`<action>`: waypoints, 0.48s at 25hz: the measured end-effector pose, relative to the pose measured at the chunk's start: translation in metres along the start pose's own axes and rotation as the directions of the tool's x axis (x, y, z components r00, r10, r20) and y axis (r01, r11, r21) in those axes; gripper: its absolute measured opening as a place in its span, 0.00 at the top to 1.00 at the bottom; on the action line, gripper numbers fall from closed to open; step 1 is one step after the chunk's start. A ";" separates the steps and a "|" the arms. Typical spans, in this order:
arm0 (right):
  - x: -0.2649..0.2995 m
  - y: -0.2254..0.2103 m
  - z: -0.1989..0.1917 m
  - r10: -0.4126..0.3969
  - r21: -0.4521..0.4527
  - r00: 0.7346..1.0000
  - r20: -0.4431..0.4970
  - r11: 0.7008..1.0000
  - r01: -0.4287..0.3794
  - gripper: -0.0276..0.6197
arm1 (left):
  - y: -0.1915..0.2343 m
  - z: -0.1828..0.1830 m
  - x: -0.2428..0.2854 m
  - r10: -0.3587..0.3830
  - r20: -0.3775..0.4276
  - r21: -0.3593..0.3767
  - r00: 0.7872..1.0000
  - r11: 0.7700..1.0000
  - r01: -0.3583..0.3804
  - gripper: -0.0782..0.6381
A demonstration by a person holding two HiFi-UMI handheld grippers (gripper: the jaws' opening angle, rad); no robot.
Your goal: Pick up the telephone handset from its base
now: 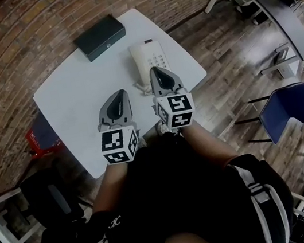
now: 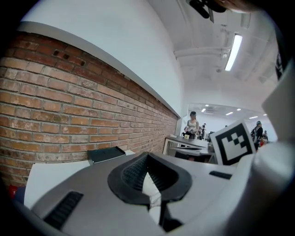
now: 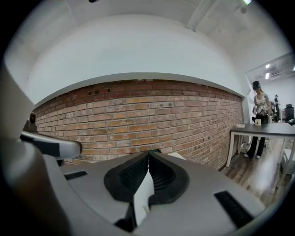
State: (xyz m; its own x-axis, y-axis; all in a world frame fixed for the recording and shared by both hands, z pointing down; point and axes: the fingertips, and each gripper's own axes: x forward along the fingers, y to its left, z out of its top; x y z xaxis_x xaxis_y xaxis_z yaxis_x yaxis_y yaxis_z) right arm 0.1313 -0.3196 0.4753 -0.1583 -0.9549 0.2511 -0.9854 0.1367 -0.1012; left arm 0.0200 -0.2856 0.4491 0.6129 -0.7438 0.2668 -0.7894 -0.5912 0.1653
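Note:
The white telephone [image 1: 150, 60] stands on the white table [image 1: 72, 97], right of middle, with its handset lying along the base's left side and the keypad to the right. My right gripper [image 1: 153, 70] hovers over the phone's near end, jaws shut with nothing between them [image 3: 148, 154]. To its left, over bare tabletop, my left gripper [image 1: 119, 93] is also shut and empty [image 2: 147, 156]. Both gripper views look toward the brick wall, and the phone is hidden below their jaws.
A black flat box [image 1: 100, 37] lies at the table's far edge, also the black box [image 2: 106, 154] in the left gripper view. A blue chair [image 1: 286, 109] stands to the right, a dark desk [image 1: 271, 4] further back, a red item [image 1: 42, 140] on the floor left.

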 end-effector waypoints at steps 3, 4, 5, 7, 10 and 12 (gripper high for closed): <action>0.012 -0.007 -0.012 0.012 0.001 0.999 -0.030 1.000 -0.012 0.96 | -0.004 -0.001 0.000 0.029 -0.003 0.002 1.000 1.000 -0.029 0.89; 0.016 -0.010 -0.015 0.014 0.001 0.999 -0.038 1.000 -0.014 0.96 | -0.004 -0.001 0.001 0.039 -0.004 0.001 0.999 0.999 -0.039 0.89; 0.021 -0.012 -0.019 0.014 0.001 0.999 -0.046 1.000 -0.014 0.96 | -0.003 -0.001 0.001 0.050 -0.004 0.001 0.999 0.999 -0.050 0.90; 0.031 -0.015 -0.027 0.017 0.003 0.998 -0.065 1.000 -0.017 0.96 | 0.000 0.001 0.000 0.071 0.000 0.000 0.997 0.997 -0.071 0.89; 0.045 -0.015 -0.038 0.030 0.010 0.995 -0.097 1.000 -0.029 0.96 | 0.007 0.004 -0.003 0.103 0.006 0.005 0.995 0.995 -0.103 0.89; 0.054 -0.014 -0.045 0.032 0.009 0.993 -0.113 0.999 -0.031 0.96 | 0.013 0.004 -0.005 0.124 0.007 0.007 0.992 0.992 -0.124 0.90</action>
State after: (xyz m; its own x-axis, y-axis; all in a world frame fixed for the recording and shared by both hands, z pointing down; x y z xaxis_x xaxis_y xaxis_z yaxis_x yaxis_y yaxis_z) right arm 0.1335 -0.3615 0.5337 -0.1957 -0.9141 0.3551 -0.9794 0.1638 -0.1180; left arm 0.0069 -0.2904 0.4456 0.5105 -0.8135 0.2787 -0.8591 -0.4966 0.1241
